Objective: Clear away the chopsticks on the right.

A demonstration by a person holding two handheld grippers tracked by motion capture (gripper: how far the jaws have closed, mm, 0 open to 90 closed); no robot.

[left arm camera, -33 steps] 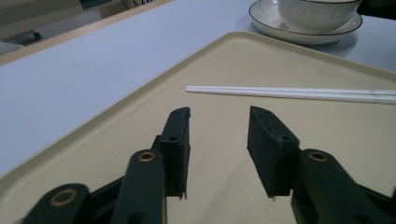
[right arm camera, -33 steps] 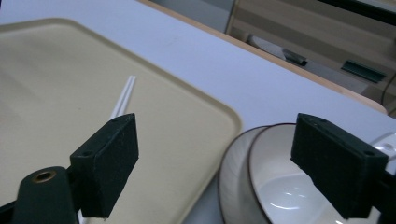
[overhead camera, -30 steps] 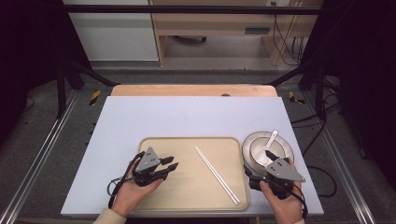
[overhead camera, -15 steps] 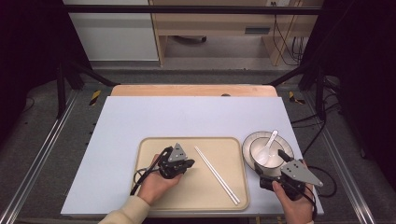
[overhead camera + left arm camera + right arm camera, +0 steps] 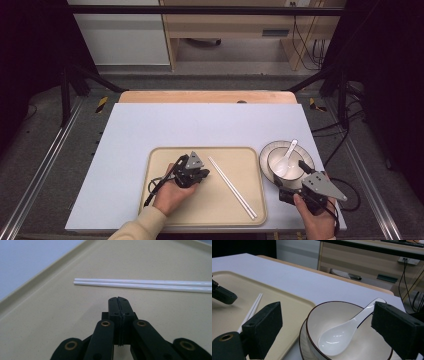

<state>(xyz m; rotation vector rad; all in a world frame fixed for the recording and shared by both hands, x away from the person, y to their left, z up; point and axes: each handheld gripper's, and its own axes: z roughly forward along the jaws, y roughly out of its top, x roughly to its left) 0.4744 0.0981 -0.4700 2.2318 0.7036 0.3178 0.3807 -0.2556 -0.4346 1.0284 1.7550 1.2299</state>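
The chopsticks (image 5: 232, 187) are laid far-left to near-right; the left gripper (image 5: 201, 174) is closed empty, the right gripper (image 5: 300, 167) open.

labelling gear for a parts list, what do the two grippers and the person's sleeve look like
Both grippers are black. The left gripper has flat link arms with brass-coloured rivets; the right gripper has blocky black pads. Each carries a grey three-cornered plate on top and trails a black cable. The left forearm wears a beige sleeve.
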